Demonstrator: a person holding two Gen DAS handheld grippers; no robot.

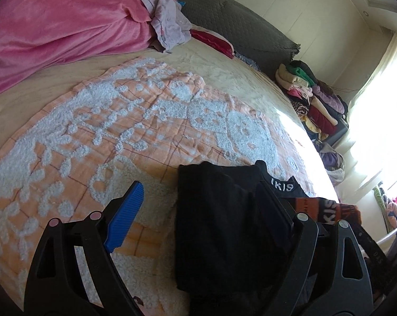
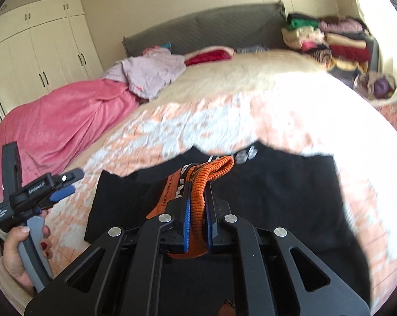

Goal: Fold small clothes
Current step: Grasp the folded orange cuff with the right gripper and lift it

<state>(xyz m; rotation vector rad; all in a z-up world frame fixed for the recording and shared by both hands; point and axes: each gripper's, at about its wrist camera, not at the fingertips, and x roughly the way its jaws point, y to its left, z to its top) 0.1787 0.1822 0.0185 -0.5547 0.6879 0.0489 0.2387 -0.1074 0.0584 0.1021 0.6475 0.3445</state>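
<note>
Black garment [image 2: 272,200]: it is lying flat on the orange-and-white blanket [image 1: 124,121], just ahead of and under both grippers; its near edge is running out of sight beneath the right gripper's frame.
Orange knit piece [image 2: 198,197]: it is sitting clamped between the blue pads of the right gripper [image 2: 197,226], draping forward over the black garment; whether it is a sock, a hat or a cuff is hard to tell.
Right gripper state: its fingers are pressing together on the orange knit piece.
Left gripper [image 1: 198,210]: its fingers are standing wide apart with nothing pinched; the black garment is lying below the gap, and the right-hand pad is showing dark against the cloth.
Left hand [image 2: 19,258]: it is gripping the grey handle, partly cut off by the frame edge.
Lettering: white letters on the black collar are showing only in part.
Blur: the blanket in the right wrist view is smearing, so its pattern is unclear there.
Clothes stack [image 1: 311,97]: it is sitting far ahead to the right, beside the grey headboard [image 2: 211,26].
Basket beyond the bed: it is holding crumpled purple cloth, washed out by window glare.
</note>
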